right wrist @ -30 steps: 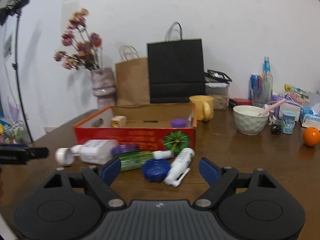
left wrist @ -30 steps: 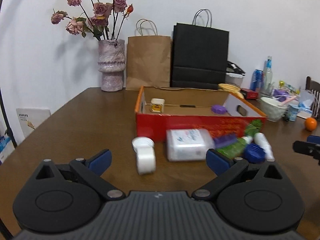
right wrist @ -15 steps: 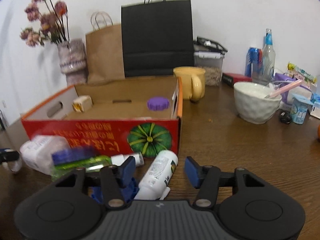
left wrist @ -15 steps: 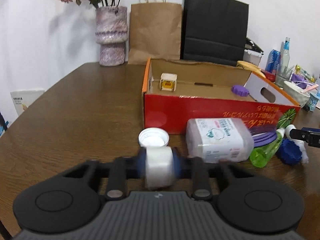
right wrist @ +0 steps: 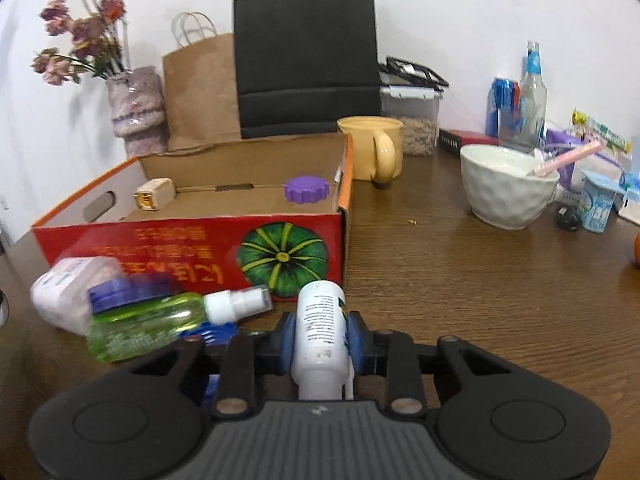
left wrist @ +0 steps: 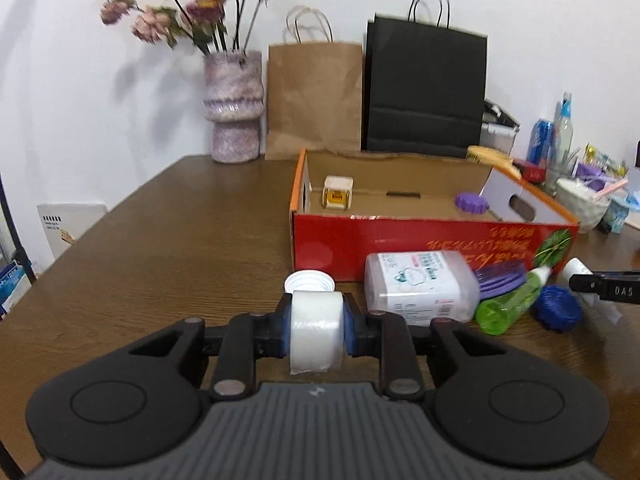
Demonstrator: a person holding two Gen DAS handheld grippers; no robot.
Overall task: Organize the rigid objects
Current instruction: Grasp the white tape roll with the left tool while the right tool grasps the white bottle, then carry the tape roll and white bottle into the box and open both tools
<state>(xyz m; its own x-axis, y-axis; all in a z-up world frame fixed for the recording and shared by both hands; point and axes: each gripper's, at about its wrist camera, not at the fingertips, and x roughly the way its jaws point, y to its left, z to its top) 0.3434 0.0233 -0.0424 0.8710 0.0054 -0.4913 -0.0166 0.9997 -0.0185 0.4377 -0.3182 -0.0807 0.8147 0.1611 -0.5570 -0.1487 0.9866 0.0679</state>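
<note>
My left gripper point(left wrist: 316, 334) is shut on a white roll of tape point(left wrist: 316, 330), in front of a white lid point(left wrist: 309, 281). My right gripper point(right wrist: 320, 340) is shut on a white bottle point(right wrist: 320, 330) lying near the box's front right corner. The red cardboard box point(left wrist: 400, 246) point(right wrist: 180, 240) holds a small yellow-and-white cube point(left wrist: 338, 193) and a purple cap point(left wrist: 472, 202). In front of it lie a clear plastic container point(left wrist: 420, 286), a green spray bottle point(right wrist: 160, 320), a purple lid point(left wrist: 502, 280) and a blue cap point(left wrist: 558, 308).
A flower vase point(left wrist: 234, 106), a brown paper bag point(left wrist: 314, 96) and a black paper bag point(left wrist: 424, 92) stand behind the box. A yellow mug point(right wrist: 370, 148), a white bowl point(right wrist: 506, 186), bottles and small packets crowd the table's right side.
Both grippers were open a second ago. The left closed on the tape roll and has lifted slightly back; the right moved in and closed on the white bottle.
</note>
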